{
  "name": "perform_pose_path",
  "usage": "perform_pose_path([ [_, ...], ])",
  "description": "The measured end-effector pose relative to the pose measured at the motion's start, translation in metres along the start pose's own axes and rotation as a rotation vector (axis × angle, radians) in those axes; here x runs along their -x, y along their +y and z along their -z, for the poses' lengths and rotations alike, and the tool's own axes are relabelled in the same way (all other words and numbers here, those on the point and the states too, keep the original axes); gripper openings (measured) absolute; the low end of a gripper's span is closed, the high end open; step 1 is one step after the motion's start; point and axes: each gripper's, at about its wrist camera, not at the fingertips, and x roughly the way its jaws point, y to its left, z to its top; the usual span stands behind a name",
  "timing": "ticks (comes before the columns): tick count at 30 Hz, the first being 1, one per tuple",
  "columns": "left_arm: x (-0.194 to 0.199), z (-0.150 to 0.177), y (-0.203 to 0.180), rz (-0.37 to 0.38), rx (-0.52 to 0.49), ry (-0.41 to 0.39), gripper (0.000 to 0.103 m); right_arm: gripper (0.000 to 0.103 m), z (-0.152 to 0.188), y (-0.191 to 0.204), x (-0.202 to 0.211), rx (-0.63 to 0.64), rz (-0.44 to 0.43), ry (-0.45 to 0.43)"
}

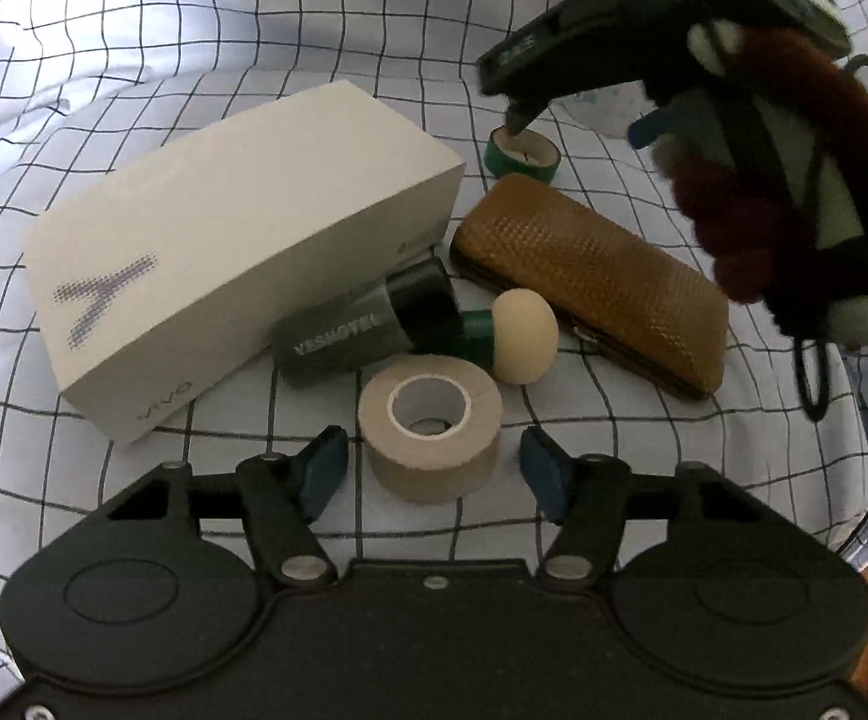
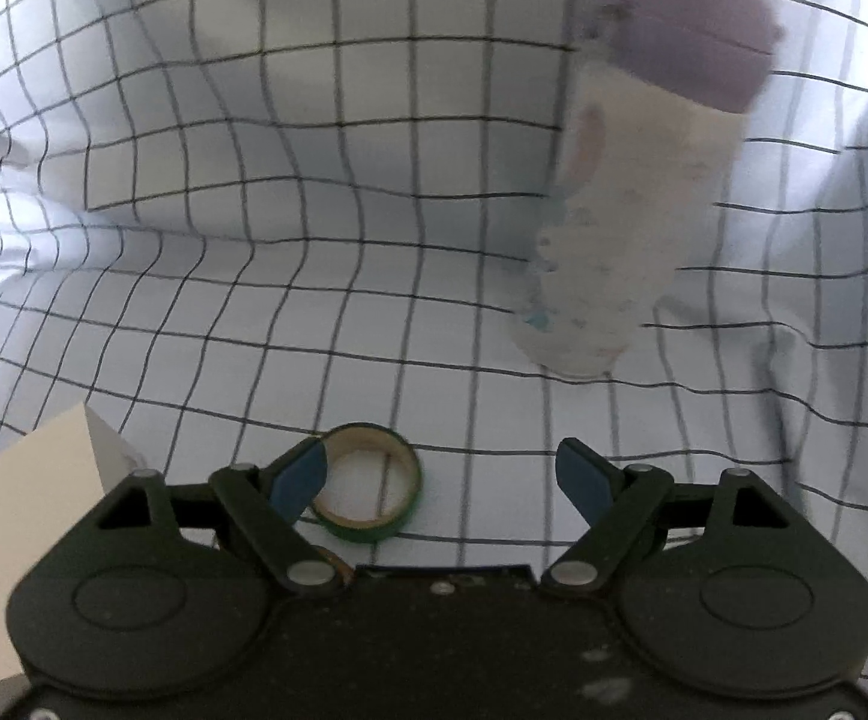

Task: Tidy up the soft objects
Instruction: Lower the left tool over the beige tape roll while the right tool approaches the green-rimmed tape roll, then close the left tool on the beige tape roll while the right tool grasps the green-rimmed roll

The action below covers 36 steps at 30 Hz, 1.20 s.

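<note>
white box at left centre of left view, printed "vivo" near its lower corner plus a purple dotted "y"-like mark. dark tube leaning against it, lettered "yeshotel". no other readable writing.

beige tape roll lying flat at lower centre of left view, sitting between the left gripper fingers; small gaps visible on both sides, pads not pressing, so jaws apart around the roll, not clamped. cream mushroom-shaped piece with green stem just above the roll, touching the tube end. brown woven case right of centre. green tape ring at upper centre, one tip of the right gripper on its rim.

right view: same green ring at bottom centre, left finger touching or overlapping its left rim, right finger well apart from it; jaws spread wide, nothing clamped. blurred white bottle with purple cap at upper right.

counts: two tape rolls, one box, one tube, one case, one bottle, one mushroom piece. checked cloth under everything.
</note>
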Motion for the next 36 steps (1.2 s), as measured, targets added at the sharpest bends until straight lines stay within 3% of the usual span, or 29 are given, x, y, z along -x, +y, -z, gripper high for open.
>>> perform_pose_path([
  [6, -0.003, -0.003, 0.002, 0.036, 0.007, -0.010, 0.047, 0.077, 0.001, 0.007, -0.007, 0.016, -0.005, 0.003],
  [14, 0.001, 0.000, 0.004, 0.044, 0.013, -0.016, 0.047, 0.046, 0.004, 0.000, 0.005, 0.003, -0.088, 0.009],
  [16, 0.003, 0.000, 0.004, 0.041, 0.018, -0.015, 0.047, 0.048, 0.004, -0.005, 0.007, -0.014, -0.092, 0.001],
  [17, 0.004, 0.001, 0.004, 0.041, 0.020, -0.017, 0.047, 0.056, 0.004, -0.006, 0.011, -0.013, -0.090, -0.004],
  [23, 0.005, 0.002, 0.004, 0.014, 0.021, -0.023, 0.047, 0.082, 0.006, 0.000, 0.009, 0.009, -0.079, -0.019],
  [30, 0.002, 0.001, 0.004, 0.011, 0.027, -0.019, 0.047, 0.085, 0.011, 0.009, -0.009, 0.037, -0.038, 0.004],
  [32, 0.000, -0.001, 0.004, 0.010, 0.024, -0.018, 0.047, 0.068, 0.014, 0.008, -0.013, 0.047, -0.042, 0.016],
  [33, -0.001, -0.002, 0.004, 0.009, 0.021, -0.018, 0.047, 0.066, 0.014, 0.007, -0.012, 0.042, -0.060, 0.013],
  [35, 0.000, 0.000, 0.003, 0.005, 0.017, -0.020, 0.048, 0.047, 0.014, 0.005, -0.009, 0.040, -0.076, 0.011],
  [36, 0.001, 0.000, 0.001, 0.003, 0.014, -0.021, 0.049, 0.047, 0.013, 0.004, -0.007, 0.040, -0.075, 0.011],
])
